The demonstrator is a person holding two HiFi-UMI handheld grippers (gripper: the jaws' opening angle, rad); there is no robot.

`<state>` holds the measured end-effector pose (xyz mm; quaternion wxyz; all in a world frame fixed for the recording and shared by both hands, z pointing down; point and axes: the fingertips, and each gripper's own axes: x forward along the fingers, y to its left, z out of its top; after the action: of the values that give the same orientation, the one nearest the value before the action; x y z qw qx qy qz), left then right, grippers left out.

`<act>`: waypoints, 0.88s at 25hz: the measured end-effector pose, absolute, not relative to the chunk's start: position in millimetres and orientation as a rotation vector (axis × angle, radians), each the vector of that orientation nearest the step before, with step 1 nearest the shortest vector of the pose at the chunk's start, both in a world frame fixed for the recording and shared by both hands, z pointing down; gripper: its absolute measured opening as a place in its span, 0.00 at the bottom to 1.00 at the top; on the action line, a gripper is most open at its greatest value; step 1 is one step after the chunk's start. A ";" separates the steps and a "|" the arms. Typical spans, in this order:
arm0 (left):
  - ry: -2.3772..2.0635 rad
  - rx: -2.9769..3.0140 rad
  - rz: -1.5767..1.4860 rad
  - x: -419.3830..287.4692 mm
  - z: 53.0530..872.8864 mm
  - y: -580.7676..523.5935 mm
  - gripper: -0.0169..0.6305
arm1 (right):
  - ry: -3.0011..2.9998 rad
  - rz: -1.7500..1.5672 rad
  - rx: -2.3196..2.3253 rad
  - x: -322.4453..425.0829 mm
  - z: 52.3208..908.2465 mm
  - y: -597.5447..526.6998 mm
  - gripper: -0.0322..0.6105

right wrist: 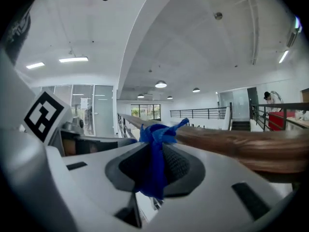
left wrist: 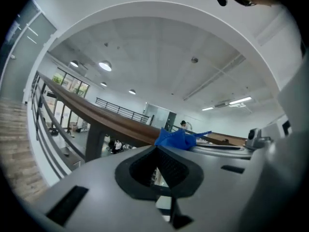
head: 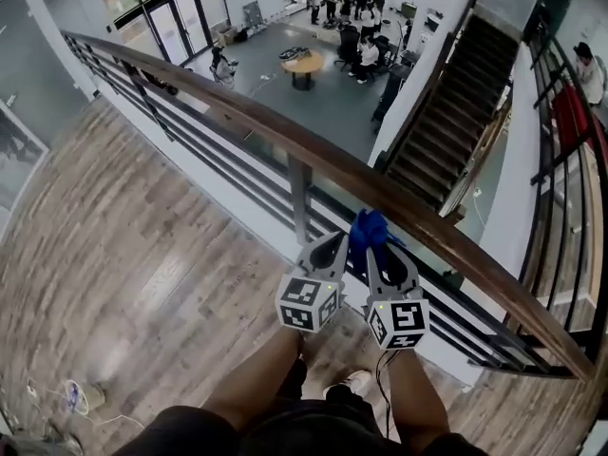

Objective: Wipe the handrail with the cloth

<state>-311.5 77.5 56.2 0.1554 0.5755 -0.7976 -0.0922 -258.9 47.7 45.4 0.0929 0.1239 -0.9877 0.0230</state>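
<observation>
A brown wooden handrail (head: pixel 285 141) runs diagonally from upper left to lower right on a dark metal railing. Both grippers sit side by side just on my side of it, near a grey post (head: pixel 300 198). My right gripper (head: pixel 380 253) is shut on a bunched blue cloth (head: pixel 369 228), whose tip sticks up against the rail. In the right gripper view the blue cloth (right wrist: pixel 157 132) hangs pinched between the jaws, with the handrail (right wrist: pixel 251 144) just beyond. My left gripper (head: pixel 334 247) is shut, nothing between its jaws; its own view shows the cloth (left wrist: pixel 176 139) to the right and the handrail (left wrist: pixel 96 115) ahead.
Wood plank floor (head: pixel 123 255) lies on my side of the railing, with a coiled cable (head: pixel 76 397) at lower left. Beyond the rail is a drop to a lower hall with people, a round table (head: pixel 302 65) and a staircase (head: pixel 456 112).
</observation>
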 end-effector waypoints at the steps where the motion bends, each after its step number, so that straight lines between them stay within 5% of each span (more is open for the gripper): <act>1: -2.303 1.617 -0.241 -331.0 65.6 88.5 0.03 | -2.920 0.084 0.357 -277.5 54.6 53.8 0.19; 9: -2.388 1.528 -0.022 -458.0 134.8 122.7 0.03 | -2.816 0.283 0.496 -396.5 140.7 24.0 0.19; 22: -2.315 1.513 0.019 -524.7 196.6 118.6 0.03 | -2.553 0.182 0.634 -514.2 237.3 -14.0 0.19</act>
<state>-524.7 118.6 196.6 0.1867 0.5375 -0.8223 0.0068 -514.2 -14.0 237.3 0.2499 0.2329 -0.9375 0.0669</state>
